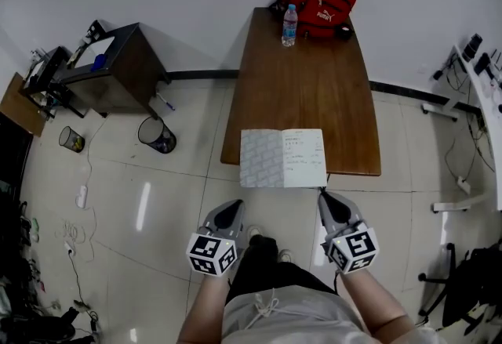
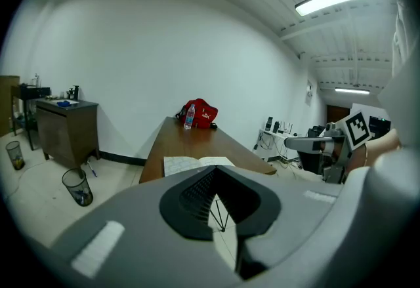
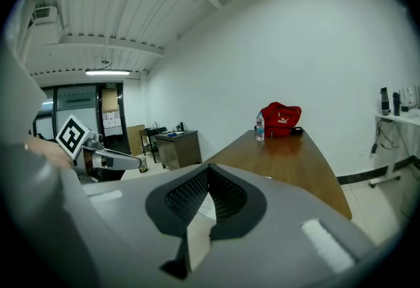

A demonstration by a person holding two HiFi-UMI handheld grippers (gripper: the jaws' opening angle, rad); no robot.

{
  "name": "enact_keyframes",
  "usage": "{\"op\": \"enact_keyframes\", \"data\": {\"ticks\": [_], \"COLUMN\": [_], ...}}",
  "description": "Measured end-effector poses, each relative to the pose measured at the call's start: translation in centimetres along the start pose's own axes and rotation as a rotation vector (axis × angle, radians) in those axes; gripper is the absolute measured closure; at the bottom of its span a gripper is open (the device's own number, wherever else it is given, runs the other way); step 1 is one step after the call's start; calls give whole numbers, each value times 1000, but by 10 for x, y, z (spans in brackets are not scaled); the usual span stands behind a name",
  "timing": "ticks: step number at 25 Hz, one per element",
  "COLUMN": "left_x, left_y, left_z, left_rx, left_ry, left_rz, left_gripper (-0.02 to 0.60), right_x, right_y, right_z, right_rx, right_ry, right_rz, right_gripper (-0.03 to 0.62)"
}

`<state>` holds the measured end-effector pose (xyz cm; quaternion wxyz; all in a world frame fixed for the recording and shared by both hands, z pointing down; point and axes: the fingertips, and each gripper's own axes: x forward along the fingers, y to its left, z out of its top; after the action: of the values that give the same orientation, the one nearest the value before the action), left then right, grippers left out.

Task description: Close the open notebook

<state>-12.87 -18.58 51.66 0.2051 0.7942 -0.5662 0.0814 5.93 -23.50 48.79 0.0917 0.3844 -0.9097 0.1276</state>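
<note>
An open notebook (image 1: pixel 282 157) lies flat at the near edge of the brown table (image 1: pixel 306 84), its left page patterned and its right page white with a little writing. My left gripper (image 1: pixel 233 206) hangs over the floor just short of the table edge, below the notebook's left side, shut and holding nothing. My right gripper (image 1: pixel 323 196) is close under the notebook's lower right corner, also shut and holding nothing. The left gripper view shows the notebook (image 2: pixel 193 163) just beyond the closed tips of the left gripper (image 2: pixel 213 169). The right gripper (image 3: pixel 209 169) hides most of it in its own view.
A red bag (image 1: pixel 318 5) and a water bottle (image 1: pixel 289 25) stand at the table's far end. Left of the table are a mesh wastebasket (image 1: pixel 157 135) and a dark cabinet (image 1: pixel 118 68). A white desk (image 1: pixel 482 76) and a black chair (image 1: pixel 471 280) are at the right.
</note>
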Motion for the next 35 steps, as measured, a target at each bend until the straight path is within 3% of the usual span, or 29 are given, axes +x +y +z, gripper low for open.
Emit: {"op": "enact_keyframes", "data": {"ticks": [5, 12, 16, 19, 23, 26, 31, 35], "left_x": [27, 71, 97, 111, 127, 129, 127, 119], "left_y": [30, 86, 100, 105, 103, 107, 114, 105], "left_z": [-36, -80, -98, -105, -114, -116, -97, -73], "left_rx": [-45, -177, -253, -285, -301, -287, -334, -295], "left_ry": [86, 180, 211, 230, 287, 332, 296, 272], "left_rz": [30, 73, 5, -56, -140, -152, -155, -146], "left_gripper": [575, 461, 375, 362, 364, 467, 531, 541], "right_x": [27, 72, 96, 113, 132, 142, 144, 133], "right_y": [-6, -3, -1, 5, 11, 13, 9, 6], "right_z": [-27, -54, -66, -76, -80, -78, -74, -66], "right_rx": [22, 28, 16, 39, 49, 50, 55, 57], "right_ry": [72, 155, 190, 222, 241, 242, 231, 210], "right_rz": [12, 37, 28, 29, 36, 32, 12, -7], "right_gripper": [588, 588, 588, 587, 588, 587, 588, 586]}}
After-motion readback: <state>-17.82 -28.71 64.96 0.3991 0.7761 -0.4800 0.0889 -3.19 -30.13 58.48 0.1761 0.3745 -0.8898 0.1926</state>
